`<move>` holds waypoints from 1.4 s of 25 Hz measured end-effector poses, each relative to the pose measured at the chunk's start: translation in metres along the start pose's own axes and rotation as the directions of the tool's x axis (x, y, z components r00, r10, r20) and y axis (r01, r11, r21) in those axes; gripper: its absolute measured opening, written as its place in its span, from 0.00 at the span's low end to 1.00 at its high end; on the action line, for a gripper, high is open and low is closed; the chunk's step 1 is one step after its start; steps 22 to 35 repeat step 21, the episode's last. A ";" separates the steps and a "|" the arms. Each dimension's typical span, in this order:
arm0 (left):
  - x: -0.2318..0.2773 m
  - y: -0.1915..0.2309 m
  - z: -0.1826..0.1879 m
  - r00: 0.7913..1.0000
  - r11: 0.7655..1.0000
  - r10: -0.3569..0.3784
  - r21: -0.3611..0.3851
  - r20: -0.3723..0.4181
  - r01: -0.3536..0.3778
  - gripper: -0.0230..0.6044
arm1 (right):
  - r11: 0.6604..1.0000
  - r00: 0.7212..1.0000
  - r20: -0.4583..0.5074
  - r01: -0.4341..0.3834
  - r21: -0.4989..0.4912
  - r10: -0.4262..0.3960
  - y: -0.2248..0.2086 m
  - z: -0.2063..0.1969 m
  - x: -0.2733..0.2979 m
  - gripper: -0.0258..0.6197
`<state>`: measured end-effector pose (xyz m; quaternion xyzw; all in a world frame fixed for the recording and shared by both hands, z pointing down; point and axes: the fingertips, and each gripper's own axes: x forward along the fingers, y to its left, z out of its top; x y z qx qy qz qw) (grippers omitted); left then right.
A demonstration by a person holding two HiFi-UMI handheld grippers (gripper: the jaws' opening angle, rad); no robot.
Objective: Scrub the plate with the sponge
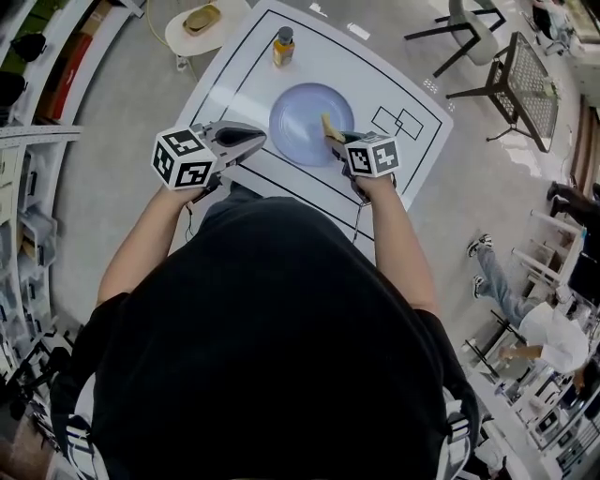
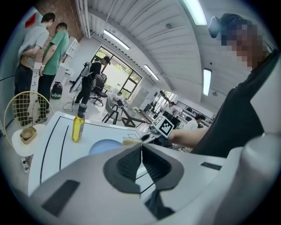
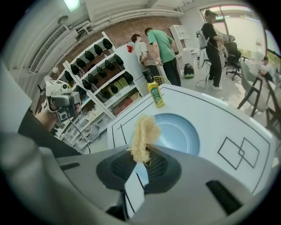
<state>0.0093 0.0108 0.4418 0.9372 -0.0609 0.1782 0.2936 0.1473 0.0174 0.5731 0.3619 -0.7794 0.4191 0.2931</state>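
A pale blue plate (image 1: 309, 123) lies in the middle of the white table (image 1: 394, 75); it also shows in the right gripper view (image 3: 175, 134) and in the left gripper view (image 2: 105, 146). My right gripper (image 1: 334, 141) is shut on a yellow fibrous sponge (image 3: 144, 137), which hangs over the plate's near right rim (image 1: 327, 126). My left gripper (image 1: 259, 141) is shut with nothing in it and hovers just left of the plate, above the table. The jaws of the left gripper (image 2: 141, 151) meet tip to tip.
A yellow bottle with a dark cap (image 1: 283, 47) stands behind the plate. A small round white stool with a bowl (image 1: 202, 23) is at the table's far left. Black outline rectangles (image 1: 401, 122) are printed right of the plate. Chairs (image 1: 506, 66) and people stand around.
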 end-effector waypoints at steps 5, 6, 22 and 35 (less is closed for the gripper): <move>0.005 -0.012 0.002 1.000 1.000 -0.009 0.021 -0.019 0.009 0.05 | 1.000 0.999 0.051 0.001 0.029 -0.002 -0.001 -0.002 -0.024 0.10; 0.006 -0.015 0.001 1.000 1.000 -0.013 0.027 -0.025 0.013 0.05 | 0.999 0.998 0.065 -0.014 0.048 0.011 -0.001 -0.003 -0.027 0.10; 0.016 -0.054 0.006 1.000 0.996 -0.008 0.090 -0.028 0.011 0.05 | 0.996 0.977 0.211 -0.018 0.088 -0.001 0.004 -0.004 -0.089 0.10; 0.016 -0.054 0.006 1.000 0.996 -0.008 0.090 -0.028 0.011 0.05 | 0.996 0.977 0.211 -0.018 0.088 -0.001 0.004 -0.004 -0.089 0.10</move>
